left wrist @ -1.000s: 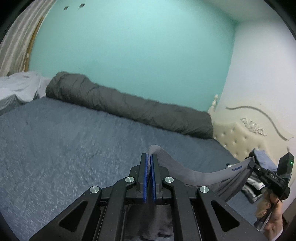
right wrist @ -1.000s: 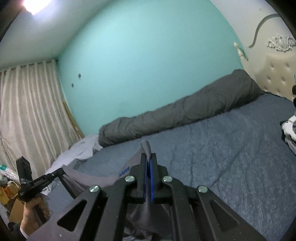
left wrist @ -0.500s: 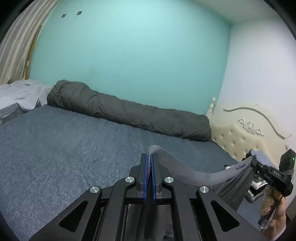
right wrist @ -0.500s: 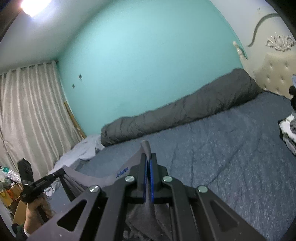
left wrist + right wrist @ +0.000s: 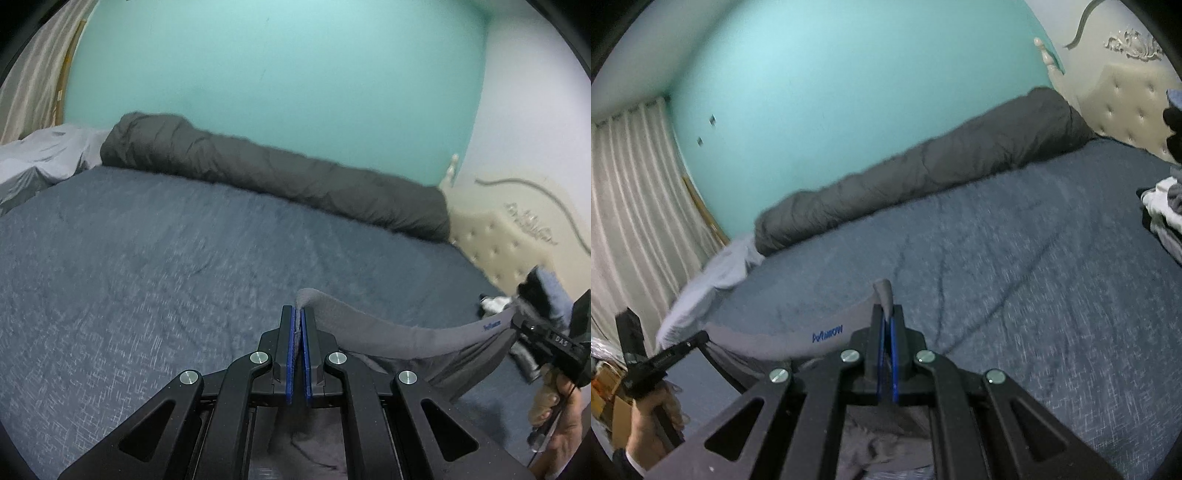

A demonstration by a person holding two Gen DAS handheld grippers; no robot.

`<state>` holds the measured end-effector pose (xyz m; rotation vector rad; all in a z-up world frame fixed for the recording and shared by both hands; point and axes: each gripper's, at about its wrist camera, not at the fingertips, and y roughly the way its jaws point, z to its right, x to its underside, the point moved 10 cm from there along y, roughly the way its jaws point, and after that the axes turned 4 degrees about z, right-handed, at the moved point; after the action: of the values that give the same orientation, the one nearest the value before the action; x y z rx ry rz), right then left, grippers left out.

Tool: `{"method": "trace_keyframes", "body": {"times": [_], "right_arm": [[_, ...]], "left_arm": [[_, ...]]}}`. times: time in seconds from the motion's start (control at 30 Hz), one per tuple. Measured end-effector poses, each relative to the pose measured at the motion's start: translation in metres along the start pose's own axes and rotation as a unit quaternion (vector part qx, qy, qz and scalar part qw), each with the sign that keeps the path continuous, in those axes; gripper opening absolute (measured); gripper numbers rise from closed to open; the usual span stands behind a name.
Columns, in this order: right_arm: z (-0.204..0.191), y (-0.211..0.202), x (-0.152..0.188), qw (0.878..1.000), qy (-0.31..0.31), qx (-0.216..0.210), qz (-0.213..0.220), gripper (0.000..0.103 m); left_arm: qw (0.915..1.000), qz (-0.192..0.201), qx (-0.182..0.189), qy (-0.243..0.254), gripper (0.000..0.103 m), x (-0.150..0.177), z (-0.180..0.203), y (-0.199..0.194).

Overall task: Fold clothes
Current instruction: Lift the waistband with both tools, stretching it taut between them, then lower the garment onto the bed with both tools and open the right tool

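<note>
Bedroom setup, so you've got a big blue-grey bedspread (image 5: pixel 155 266) as your folding surface, with lots of bare room on it out ahead of both tools.

Nearest thing first: your left gripper (image 5: pixel 298 354) is pinched tight on one end of the grey garment's (image 5: pixel 388 334) waistband, and the rest of the cloth hangs under the jaws at 6 o'clock. From there the band runs out toward 3 o'clock in a shallow sag to your right gripper (image 5: pixel 886 350), which is clamped on the other end the same way. In the right view the band heads off toward 9 o'clock with a small blue logo on it. So the garment is up in the air between your two hands, long axis running straight across, hand to hand, and neither hand looks nearer the bed than the other from what I can see.

Looks to me like you're about to lay it down. The open patch of bedspread is at 12 o'clock from both tools, so I'd carry both ends forward together and keep the band level, otherwise it'll land twisted.

Further out at 3 o'clock there's a clothes pile (image 5: pixel 1161 210) by the tufted headboard (image 5: pixel 1134 107). Along the teal wall (image 5: pixel 258 85) at the back lies a rolled dark duvet (image 5: pixel 273 177). Pale curtains (image 5: pixel 631 206) hang far left.
</note>
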<state>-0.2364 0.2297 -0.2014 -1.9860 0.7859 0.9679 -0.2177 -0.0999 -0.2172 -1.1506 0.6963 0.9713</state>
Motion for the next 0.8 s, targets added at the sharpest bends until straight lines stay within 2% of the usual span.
{"method": "trace_keyframes", "body": {"times": [0.23,0.33,0.5,0.67,0.8], "right_arm": [[0.025,0.046,0.053,0.997,-0.001,0.028,-0.070,0.002],[0.032,0.054,0.068,0.995,-0.003,0.040,-0.094,0.002],[0.037,0.064,0.093,0.988,-0.027,0.059,-0.139,0.002],[0.048,0.064,0.111,0.982,-0.023,0.068,-0.173,0.002],[0.051,0.059,0.118,0.981,-0.024,0.068,-0.178,0.002]], "left_arm": [[0.9977,-0.065,-0.018,0.001,0.004,0.043,-0.016,0.046],[0.9954,-0.093,-0.024,-0.001,0.004,0.060,-0.023,0.060],[0.9919,-0.125,-0.023,-0.004,0.004,0.080,-0.027,0.069],[0.9876,-0.155,-0.023,-0.006,0.004,0.099,-0.030,0.075],[0.9871,-0.158,-0.024,-0.005,0.004,0.107,-0.034,0.068]]}}
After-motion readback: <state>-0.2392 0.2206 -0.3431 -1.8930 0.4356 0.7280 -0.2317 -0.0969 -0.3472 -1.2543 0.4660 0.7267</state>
